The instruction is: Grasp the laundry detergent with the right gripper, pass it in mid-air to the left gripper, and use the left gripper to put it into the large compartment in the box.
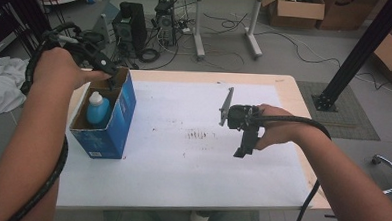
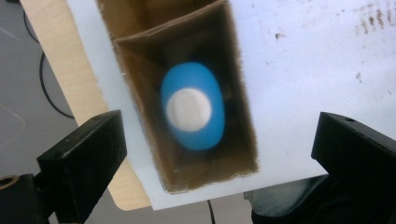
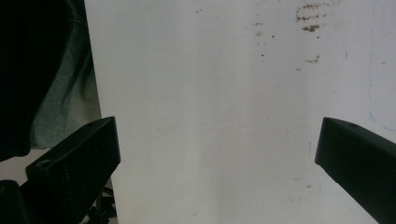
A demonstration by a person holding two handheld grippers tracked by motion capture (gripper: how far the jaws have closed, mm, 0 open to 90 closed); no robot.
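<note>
High view looks forward and down over the white table [image 1: 182, 155]. Left gripper view stares straight down into the blue box [image 2: 187, 107], close, somewhat blurred. Right gripper view faces the tabletop nearby.

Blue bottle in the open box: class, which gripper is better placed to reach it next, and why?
Left. The left gripper hangs open right above the blue box, looking down on the blue bottle. The right gripper hovers open over bare white sheet, well away.
</note>
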